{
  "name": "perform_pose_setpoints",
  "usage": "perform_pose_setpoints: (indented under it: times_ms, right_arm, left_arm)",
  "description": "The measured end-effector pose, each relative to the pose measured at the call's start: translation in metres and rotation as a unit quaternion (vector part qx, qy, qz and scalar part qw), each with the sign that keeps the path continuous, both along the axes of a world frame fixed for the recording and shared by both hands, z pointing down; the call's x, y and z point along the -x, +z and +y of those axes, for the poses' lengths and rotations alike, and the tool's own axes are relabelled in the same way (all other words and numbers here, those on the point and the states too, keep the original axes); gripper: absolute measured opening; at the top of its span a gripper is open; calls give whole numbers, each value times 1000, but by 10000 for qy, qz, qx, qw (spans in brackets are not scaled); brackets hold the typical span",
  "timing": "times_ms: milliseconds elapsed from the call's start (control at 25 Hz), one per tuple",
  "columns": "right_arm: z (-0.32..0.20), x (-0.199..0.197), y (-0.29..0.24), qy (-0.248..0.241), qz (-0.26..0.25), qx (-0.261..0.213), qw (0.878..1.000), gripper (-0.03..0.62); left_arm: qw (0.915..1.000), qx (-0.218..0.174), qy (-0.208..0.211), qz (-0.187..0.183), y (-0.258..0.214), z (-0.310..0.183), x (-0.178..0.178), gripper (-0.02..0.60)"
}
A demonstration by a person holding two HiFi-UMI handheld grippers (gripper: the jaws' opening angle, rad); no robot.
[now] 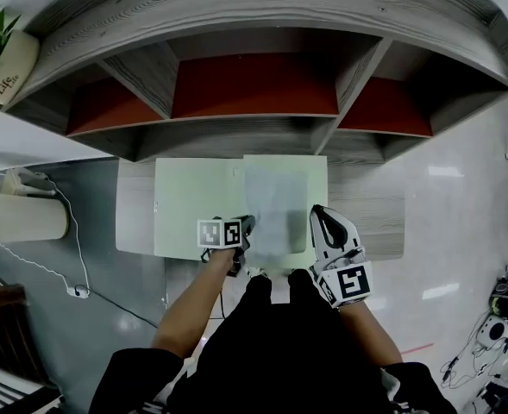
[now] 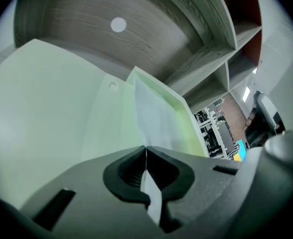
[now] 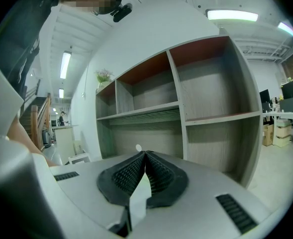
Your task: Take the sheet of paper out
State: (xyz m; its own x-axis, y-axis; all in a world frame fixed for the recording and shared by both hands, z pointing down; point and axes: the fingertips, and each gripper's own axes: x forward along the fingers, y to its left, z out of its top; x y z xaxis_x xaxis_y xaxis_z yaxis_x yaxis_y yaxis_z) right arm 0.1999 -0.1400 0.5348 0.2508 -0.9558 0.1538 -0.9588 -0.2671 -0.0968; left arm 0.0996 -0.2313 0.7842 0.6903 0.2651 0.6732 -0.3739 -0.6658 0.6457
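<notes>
**Two grippers clamped at the folder's near edge**

Head view: one sheet of paper (image 1: pixel 275 207) lies in the right half of one green folder (image 1: pixel 193 205). The folder rests on a low table (image 1: pixel 374 227) before the shelf unit (image 1: pixel 254 84). The sheet's long axis runs away from the person. The left gripper (image 1: pixel 246 225) meets the sheet's near left corner, and the right gripper (image 1: pixel 319 216) stands at its right side.

Left gripper view: the left gripper (image 2: pixel 145 151) has its jaws pressed together on the sheet's (image 2: pixel 153 116) thin edge, and the page stretches straight ahead.

Right gripper view: the right gripper (image 3: pixel 145 156) is likewise closed on a pale edge (image 3: pixel 138 203). This is probably the folder's flap, though it could be the sheet. The pull should likely come back toward the person.
</notes>
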Motion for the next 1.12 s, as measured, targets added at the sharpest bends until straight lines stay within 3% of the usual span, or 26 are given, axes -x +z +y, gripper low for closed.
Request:
perform_pose_setpoints:
  times_ms: [200, 640, 1120]
  right_arm:
    - [-4, 6, -2, -10, -60, -57, 10000, 21]
    - [-18, 23, -11, -182, 8, -130, 9997, 21]
    - [-42, 53, -17, -597, 92, -175, 9980, 21]
  left_arm:
    - [9978, -439, -225, -453, -20, -22, 25, 7]
    - [9921, -1042, -450, -528, -37, -64, 64, 7]
    - [9763, -2002, -666, -478, -80, -95, 101, 8]
